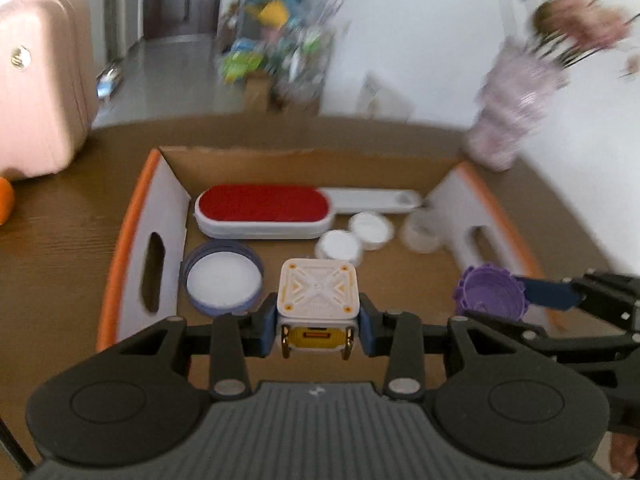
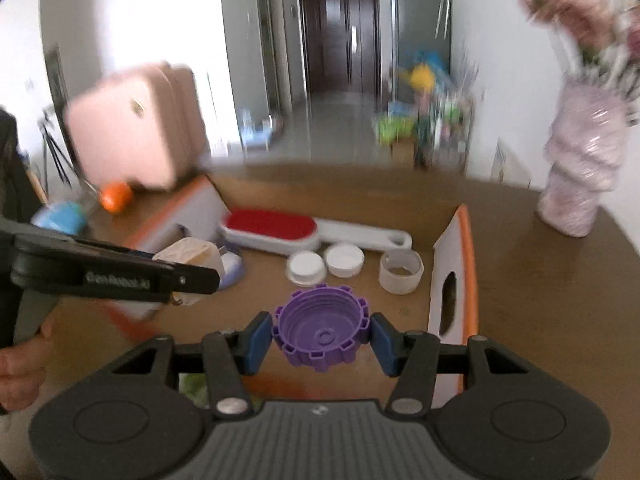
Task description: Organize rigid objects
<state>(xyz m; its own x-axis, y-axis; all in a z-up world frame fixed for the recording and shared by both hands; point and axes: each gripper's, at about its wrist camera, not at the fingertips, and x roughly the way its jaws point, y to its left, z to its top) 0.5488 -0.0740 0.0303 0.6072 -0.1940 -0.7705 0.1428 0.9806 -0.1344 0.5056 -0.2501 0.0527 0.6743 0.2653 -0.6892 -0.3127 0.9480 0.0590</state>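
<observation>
My left gripper [image 1: 318, 330] is shut on a white and yellow cube-shaped gadget [image 1: 318, 298] and holds it over the near part of an open cardboard box [image 1: 304, 160]. My right gripper [image 2: 322, 340] is shut on a purple ribbed cap [image 2: 322, 326], open side up, over the box's near right part; the cap also shows in the left wrist view [image 1: 490, 296]. In the box lie a red and white lint brush [image 1: 264, 210], a blue-rimmed lid [image 1: 222, 278], two white caps [image 1: 354, 236] and a tape roll [image 1: 420, 232].
The box stands on a brown wooden table [image 1: 60, 240]. A pink suitcase [image 1: 40, 84] and an orange object [image 2: 116, 196] are at the left. A vase of flowers [image 2: 580, 160] stands at the right. A blue object [image 2: 60, 216] sits far left.
</observation>
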